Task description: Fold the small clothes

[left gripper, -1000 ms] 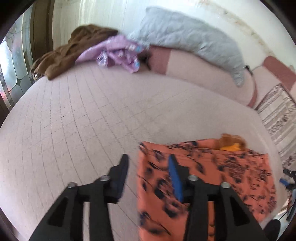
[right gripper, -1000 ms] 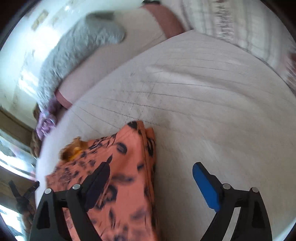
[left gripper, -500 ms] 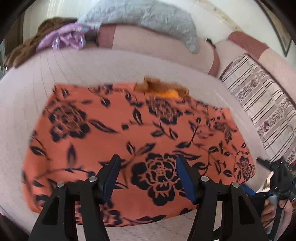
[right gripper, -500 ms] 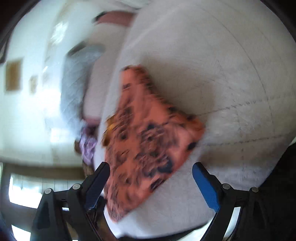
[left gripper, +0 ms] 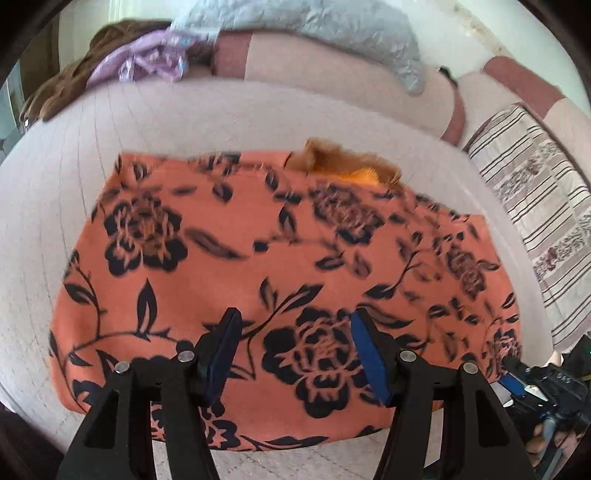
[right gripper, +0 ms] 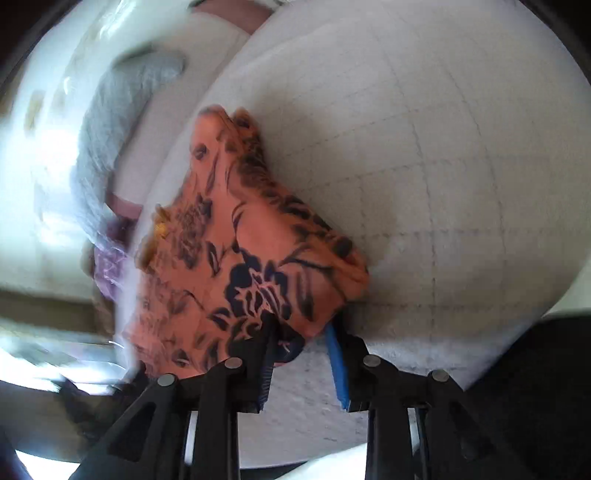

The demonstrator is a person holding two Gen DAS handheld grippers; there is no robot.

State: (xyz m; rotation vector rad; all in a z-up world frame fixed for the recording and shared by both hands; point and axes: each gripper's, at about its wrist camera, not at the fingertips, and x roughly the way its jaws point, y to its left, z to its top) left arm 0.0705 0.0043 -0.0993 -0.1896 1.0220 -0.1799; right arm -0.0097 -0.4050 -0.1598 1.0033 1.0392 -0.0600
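The right claw (right gripper: 301, 347) sits at the near corner of the orange garment with a dark floral print (right gripper: 251, 258). Its jaws stand narrowly apart with the corner bunched between them; the dark left finger presses against the cloth, but a gap shows beside the blue pad (right gripper: 338, 363), so I cannot tell whether the grip has closed on the fabric. The left claw (left gripper: 293, 347) hangs over the near edge of the same garment (left gripper: 258, 258) with its jaws spread wide and nothing between them; it appears to hover over the cloth, not touch it.

The garment lies spread flat on the pale quilted bed (left gripper: 147, 122), close to the front edge, with a tuft of ginger-orange fabric (left gripper: 347, 166) peeking out at its far side.

Judging by this, the step in hand is taking hold of the near hem for a fold. The next move calls for the left claw to come down on the near edge and pinch it, and for the right to have a firm hold on its corner, so both can lift together and carry the hem across. A one-sided hold would likely drag the cloth askew.

Farther off, a grey pillow (left gripper: 314, 29), a lilac garment (left gripper: 147, 62) and a brown one (left gripper: 66, 85) lie along the back of the bed.
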